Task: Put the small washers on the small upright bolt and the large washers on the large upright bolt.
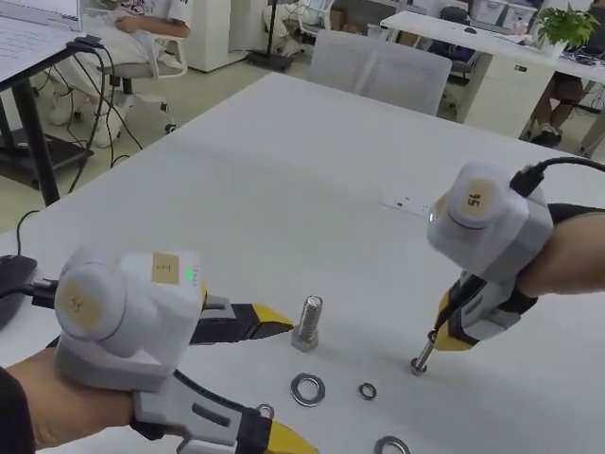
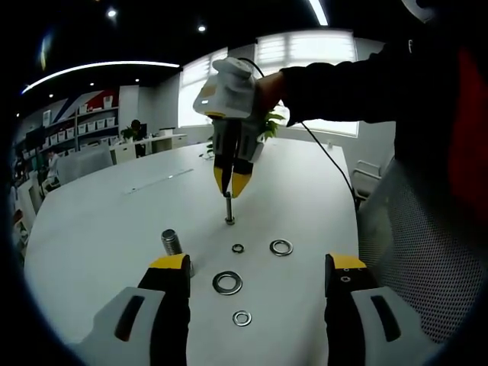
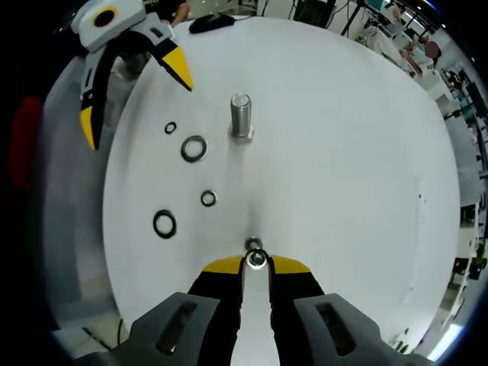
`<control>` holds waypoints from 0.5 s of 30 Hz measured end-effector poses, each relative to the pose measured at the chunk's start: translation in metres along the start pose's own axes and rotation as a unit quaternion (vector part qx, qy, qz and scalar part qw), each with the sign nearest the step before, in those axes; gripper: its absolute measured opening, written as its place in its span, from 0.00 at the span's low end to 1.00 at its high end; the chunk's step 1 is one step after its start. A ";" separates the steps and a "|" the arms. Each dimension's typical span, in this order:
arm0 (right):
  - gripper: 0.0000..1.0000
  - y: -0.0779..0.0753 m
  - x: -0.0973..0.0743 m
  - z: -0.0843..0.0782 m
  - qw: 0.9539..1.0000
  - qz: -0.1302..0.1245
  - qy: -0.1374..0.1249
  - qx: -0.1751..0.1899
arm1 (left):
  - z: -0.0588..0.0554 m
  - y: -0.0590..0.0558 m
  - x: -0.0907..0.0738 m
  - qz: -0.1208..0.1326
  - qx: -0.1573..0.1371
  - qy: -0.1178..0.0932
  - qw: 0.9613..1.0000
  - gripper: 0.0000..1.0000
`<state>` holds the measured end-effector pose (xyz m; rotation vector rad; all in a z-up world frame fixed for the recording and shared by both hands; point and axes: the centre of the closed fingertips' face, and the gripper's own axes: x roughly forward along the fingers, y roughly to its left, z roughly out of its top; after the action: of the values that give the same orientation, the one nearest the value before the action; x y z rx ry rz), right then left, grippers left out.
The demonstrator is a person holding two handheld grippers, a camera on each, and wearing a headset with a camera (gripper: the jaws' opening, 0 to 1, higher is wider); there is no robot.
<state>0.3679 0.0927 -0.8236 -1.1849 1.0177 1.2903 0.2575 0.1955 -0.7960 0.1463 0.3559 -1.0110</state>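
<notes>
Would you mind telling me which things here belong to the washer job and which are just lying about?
Job: large bolt, small bolt, loose washers, small washer in right gripper, left gripper.
Lying about: white label, mouse, chair, potted plant.

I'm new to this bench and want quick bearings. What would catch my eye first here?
The right gripper stands out, pointing down over the small bolt, its jaws closed on what looks like a small washer. In the head view the big bolt rises to the left of it, with loose washers on the white table in front of the open left gripper.
</notes>
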 end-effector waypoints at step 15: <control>0.14 -0.002 0.024 -0.005 1.000 0.020 0.002 0.013 | -0.002 0.001 0.000 0.001 -0.003 0.003 1.000 0.71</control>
<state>0.3715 0.0918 -0.8482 -1.1533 1.0630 1.3017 0.2577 0.1960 -0.7980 0.1442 0.3641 -1.0078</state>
